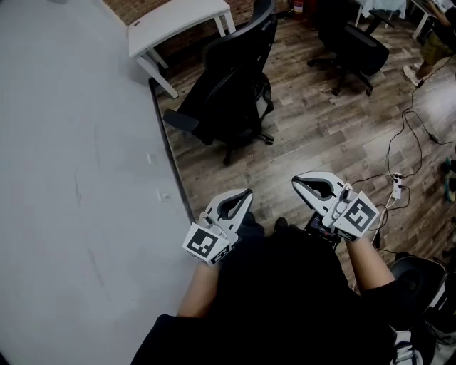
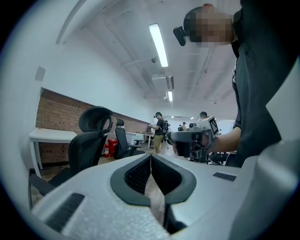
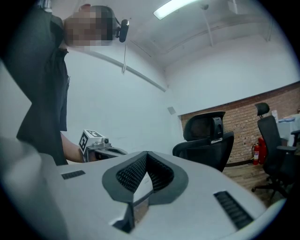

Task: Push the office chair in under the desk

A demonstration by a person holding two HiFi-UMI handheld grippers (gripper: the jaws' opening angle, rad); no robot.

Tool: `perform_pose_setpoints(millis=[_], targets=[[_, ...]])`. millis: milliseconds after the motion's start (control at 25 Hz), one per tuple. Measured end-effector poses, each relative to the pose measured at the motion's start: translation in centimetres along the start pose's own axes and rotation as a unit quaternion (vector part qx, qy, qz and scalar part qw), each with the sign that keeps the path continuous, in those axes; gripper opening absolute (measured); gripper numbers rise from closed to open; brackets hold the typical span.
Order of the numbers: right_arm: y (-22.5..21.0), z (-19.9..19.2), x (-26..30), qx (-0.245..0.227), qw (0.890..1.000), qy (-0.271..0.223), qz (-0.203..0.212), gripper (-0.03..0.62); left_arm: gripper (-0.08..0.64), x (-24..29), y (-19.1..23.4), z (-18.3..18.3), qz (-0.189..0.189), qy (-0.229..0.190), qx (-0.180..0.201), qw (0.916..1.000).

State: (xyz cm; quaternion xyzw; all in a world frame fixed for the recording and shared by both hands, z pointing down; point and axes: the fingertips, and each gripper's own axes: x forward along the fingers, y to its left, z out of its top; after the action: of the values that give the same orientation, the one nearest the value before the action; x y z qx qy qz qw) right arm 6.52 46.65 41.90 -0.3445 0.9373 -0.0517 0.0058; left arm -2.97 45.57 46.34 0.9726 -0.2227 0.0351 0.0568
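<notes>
The black chair (image 1: 228, 93) stands just in front of the white desk (image 1: 178, 18), out on the wood floor. It is not under the desk yet.

Both tongs are far from the desk, on the other side of the chair, close to the person's body. The left tongs (image 1: 242, 197) are closed with nothing in them. The right tongs (image 1: 299, 183) are closed and empty too. Nothing touches the chair.

So I think the job now is to walk up to the chair. Closed tongs are good for this, because the chair needs a push, not a grab.

To do it well, come at the chair from the side away from the desk. Put both closed tips on the tall back, one on each side and at the same height. Then push slowly toward the desk.

The chair has wheels, so I think it will roll easily and may spin. If only one side is pushed, it could turn and bump the desk's leg. The armrests could also hit the desk top, so go gently near the end.
</notes>
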Motion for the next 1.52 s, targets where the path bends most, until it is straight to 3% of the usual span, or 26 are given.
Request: perform_pose_setpoints(millis=[720, 960, 1200, 1520], targets=[[0.3, 0.2, -1.1, -0.009, 1.0, -0.005, 0.016, 0.008, 0.017, 0.2, -1.4, 0.2, 0.006, 0.009, 0.009, 0.9999], [-0.3, -1.4, -2.3, -0.006, 1.0, 0.022, 0.006, 0.008, 0.017, 0.4, -2.3, 0.3, 0.008, 0.014, 0.013, 0.9998], [-0.4, -0.6, -2.2, 0.0, 1.0, -0.008, 0.021, 0.008, 0.017, 0.4, -2.2, -0.3, 0.017, 0.023, 0.009, 0.9996], [-3.2, -1.4, -3.6, 0.002, 1.0, 0.009, -0.018, 0.008, 0.017, 2.7, -1.2, -0.4, 0.0, 0.022, 0.0, 0.9998]])
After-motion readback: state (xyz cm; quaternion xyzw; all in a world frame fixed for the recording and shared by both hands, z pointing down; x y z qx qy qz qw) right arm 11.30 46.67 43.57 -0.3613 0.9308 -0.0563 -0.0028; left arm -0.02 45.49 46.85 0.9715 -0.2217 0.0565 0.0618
